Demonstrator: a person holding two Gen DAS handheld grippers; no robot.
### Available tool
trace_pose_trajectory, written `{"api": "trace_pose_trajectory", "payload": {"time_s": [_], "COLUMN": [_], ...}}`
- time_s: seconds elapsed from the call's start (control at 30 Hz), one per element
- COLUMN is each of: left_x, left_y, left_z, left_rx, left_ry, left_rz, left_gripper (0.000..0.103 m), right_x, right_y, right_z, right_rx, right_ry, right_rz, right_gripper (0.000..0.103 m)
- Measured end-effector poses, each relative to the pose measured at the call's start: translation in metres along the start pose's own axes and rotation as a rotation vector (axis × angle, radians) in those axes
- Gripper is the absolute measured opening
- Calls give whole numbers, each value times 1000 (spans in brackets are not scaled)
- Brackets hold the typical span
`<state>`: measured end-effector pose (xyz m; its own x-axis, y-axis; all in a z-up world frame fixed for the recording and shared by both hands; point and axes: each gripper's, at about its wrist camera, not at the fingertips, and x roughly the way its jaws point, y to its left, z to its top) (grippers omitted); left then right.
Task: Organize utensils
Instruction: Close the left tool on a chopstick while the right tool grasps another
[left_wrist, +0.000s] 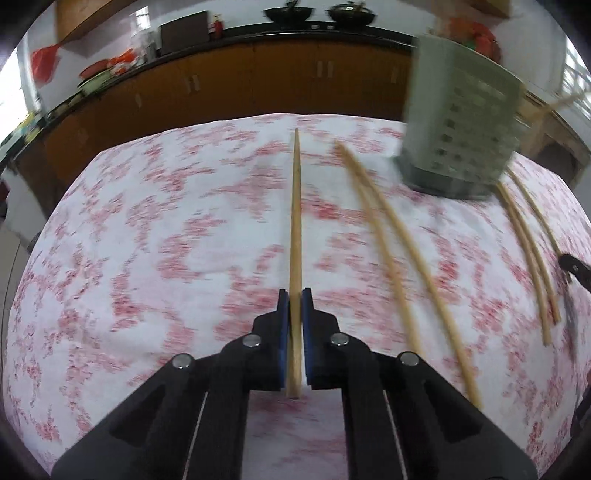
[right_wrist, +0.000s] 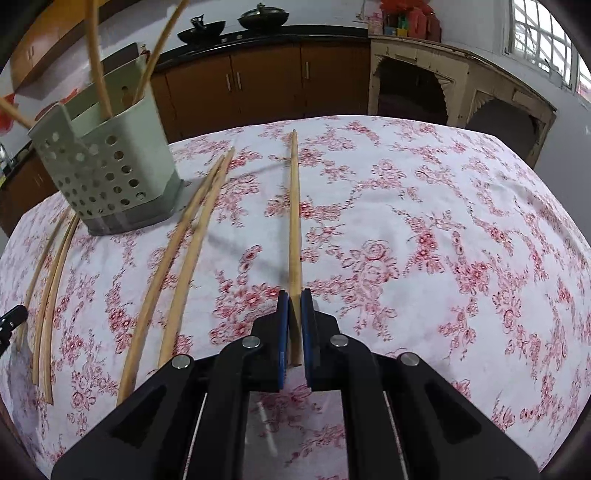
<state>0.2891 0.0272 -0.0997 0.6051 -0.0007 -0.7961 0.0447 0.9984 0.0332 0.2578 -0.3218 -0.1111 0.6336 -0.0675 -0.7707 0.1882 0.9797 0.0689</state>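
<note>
Gripping one wooden chopstick (left_wrist: 295, 236) at frame centre, the left gripper (left_wrist: 294, 295) has its blue pads pressed on the stick. Right gripper (right_wrist: 294, 295): likewise clamped on a second chopstick (right_wrist: 294, 221), mid-frame. Perforated utensil holder (right_wrist: 107, 173): upper left in the right view, sticks standing inside. Loose chopsticks (right_wrist: 192, 229) lie on the floral tablecloth (right_wrist: 443, 240) beside it.
</note>
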Motion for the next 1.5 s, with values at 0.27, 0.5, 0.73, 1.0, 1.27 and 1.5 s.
{"api": "trace_pose_trajectory", "payload": {"time_s": [0.27, 0.5, 0.73, 1.0, 1.27, 1.5], "left_x": [-1, -3, -1, -1, -5, -7], "left_y": [15, 11, 9, 9, 13, 6], "left_z": [-4, -5, -4, -4, -9, -13], "left_rx": [18, 33, 34, 33, 20, 56], "left_ry": [-28, -27, -26, -25, -25, -25], "left_rz": [-56, -55, -52, -51, -37, -15], "left_gripper": [14, 18, 18, 19, 19, 9], "right_x": [0, 1, 2, 2, 1, 0], "right_y": [1, -1, -1, -1, -1, -9], "right_z": [-2, -1, 0, 0, -2, -3], "right_rx": [-6, -2, 2, 9, 12, 42], "right_ry": [-16, -15, -15, -15, -15, -18], "right_rz": [1, 5, 10, 16, 18, 64], "right_gripper": [8, 8, 8, 8, 8, 8]}}
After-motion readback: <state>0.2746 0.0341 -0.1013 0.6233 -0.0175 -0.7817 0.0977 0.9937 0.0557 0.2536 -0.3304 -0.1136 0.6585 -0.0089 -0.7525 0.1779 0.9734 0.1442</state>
